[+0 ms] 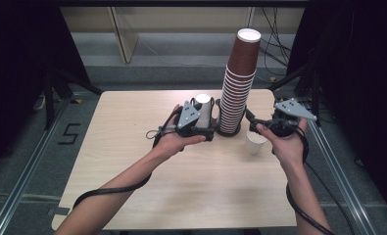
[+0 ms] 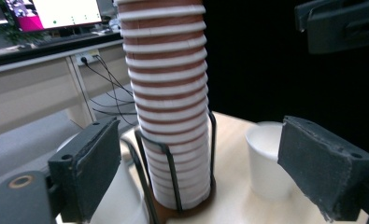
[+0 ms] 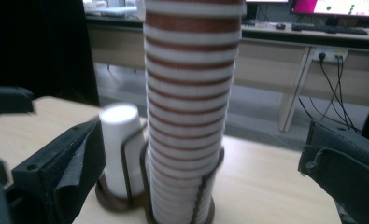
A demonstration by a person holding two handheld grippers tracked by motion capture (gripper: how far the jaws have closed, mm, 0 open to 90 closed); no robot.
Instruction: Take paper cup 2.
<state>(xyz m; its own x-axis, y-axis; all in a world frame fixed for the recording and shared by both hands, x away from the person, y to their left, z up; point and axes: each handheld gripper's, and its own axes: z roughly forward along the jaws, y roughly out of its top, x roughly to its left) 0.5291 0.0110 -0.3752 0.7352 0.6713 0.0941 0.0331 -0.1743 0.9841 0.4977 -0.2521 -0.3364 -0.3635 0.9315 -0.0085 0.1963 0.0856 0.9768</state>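
From the high view I see my left claw [image 1: 206, 128] and right claw [image 1: 250, 119] flanking the tall stack of brown cups [image 1: 237, 88] at upper centre of the table [image 1: 132, 166], a white cup [image 1: 255, 143] standing just below the right one. In the left gripper view my jaws stand apart, nothing between them, the stack centre frame. The right gripper view shows those jaws apart too, the stack [image 3: 191, 107] between them but untouched.

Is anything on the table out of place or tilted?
The tall stack of brown cups leans to the right at its top in the high view, though its base sits in the wire holder. One white cup stands upright, apart from the holder. No spill or damage is visible.
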